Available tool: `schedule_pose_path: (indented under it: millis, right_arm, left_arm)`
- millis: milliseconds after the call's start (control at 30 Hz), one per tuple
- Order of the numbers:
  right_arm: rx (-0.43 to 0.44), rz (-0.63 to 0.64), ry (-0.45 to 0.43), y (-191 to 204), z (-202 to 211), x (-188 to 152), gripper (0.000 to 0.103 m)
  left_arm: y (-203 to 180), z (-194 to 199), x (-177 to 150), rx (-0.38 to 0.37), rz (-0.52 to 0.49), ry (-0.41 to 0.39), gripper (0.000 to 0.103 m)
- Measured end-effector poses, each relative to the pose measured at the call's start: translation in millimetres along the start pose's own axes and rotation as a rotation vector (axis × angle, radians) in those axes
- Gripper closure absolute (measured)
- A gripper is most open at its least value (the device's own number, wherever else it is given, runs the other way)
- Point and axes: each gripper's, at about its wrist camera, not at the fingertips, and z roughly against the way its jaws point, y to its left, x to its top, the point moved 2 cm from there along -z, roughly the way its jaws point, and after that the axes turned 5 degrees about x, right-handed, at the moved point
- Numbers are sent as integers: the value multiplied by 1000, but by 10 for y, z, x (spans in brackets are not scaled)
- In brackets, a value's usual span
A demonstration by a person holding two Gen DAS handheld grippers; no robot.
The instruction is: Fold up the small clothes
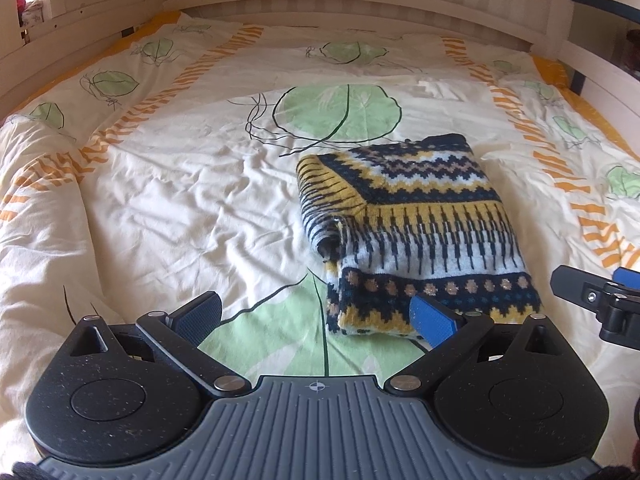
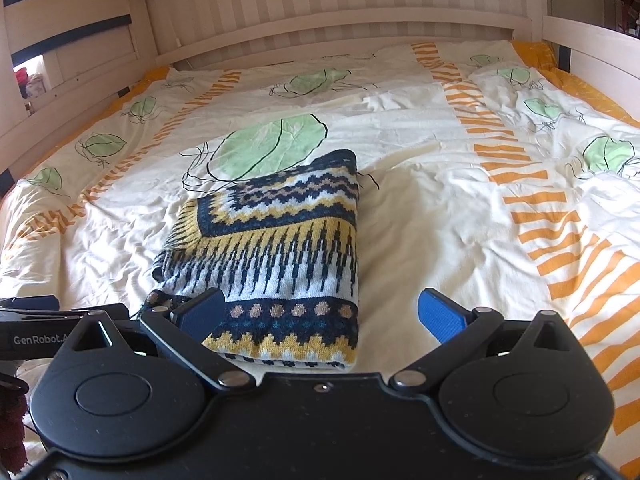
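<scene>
sweater lies folded on the bed, long axis running away from both claws. left claw wide open, empty, sweater ahead-right; right claw wide open, empty, sweater ahead-left, similarly near. left view shows the loose rolled sleeve edge; right view shows the clean right fold.

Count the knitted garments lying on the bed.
1. A folded navy, yellow and white patterned knitted sweater lies mid-bed on the cream leaf-print duvet, ahead of both open tools. None visibly hidden.
</scene>
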Motion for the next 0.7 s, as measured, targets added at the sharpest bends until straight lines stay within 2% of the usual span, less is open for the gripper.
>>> schedule_pose_path:
  millis: [700]
  right_arm:
    - [23, 9, 34, 59, -94, 3, 1]
  left_arm:
    - [54, -71, -16, -7, 29, 30, 2]
